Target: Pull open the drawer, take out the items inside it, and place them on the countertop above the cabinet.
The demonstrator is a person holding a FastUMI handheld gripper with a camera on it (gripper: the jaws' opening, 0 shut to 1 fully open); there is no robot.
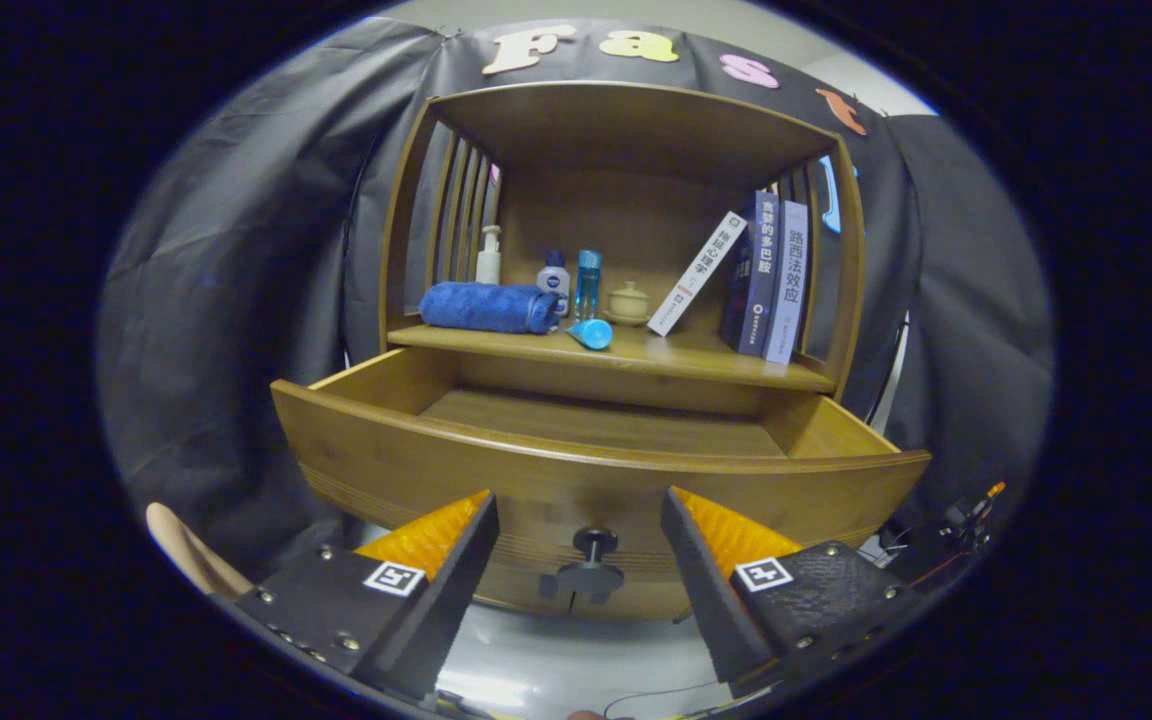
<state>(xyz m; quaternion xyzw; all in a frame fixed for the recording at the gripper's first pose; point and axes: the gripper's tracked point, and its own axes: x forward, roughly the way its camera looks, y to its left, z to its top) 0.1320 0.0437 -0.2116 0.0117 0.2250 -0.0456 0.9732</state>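
1. The two-finger gripper (576, 520) hangs with its fingers spread wide and holding nothing; the small dark round knob (591, 562) on the drawer front sits between them, touching neither.

2. The wide wooden drawer (596, 470) with its curved front stands pulled out below the countertop. The part of its floor that shows is bare wood — the near strip behind the front panel is hidden, so I cannot tell whether anything lies there. Assuming it empty, or reaching in blind, could mean a missed item or a finger driven into the front wall.

3. The wooden countertop shelf (696, 358) above the drawer is already crowded: a rolled blue towel (488, 306), a white pump bottle (489, 256), a small white bottle with a blue cap (554, 278), a clear blue bottle (587, 284), a pale lidded ceramic cup (629, 300), and a turquoise tube (591, 333) lying right at the front edge.

4. That tube looks the likeliest casualty — a brush from a rising finger could roll it into the drawer or off the shelf.

5. A white book (696, 275) leans against two upright dark books (771, 280); a nudge nearby could slide it flat onto the cup.

6. Lifting too steeply risks catching the shelf's lip from beneath.
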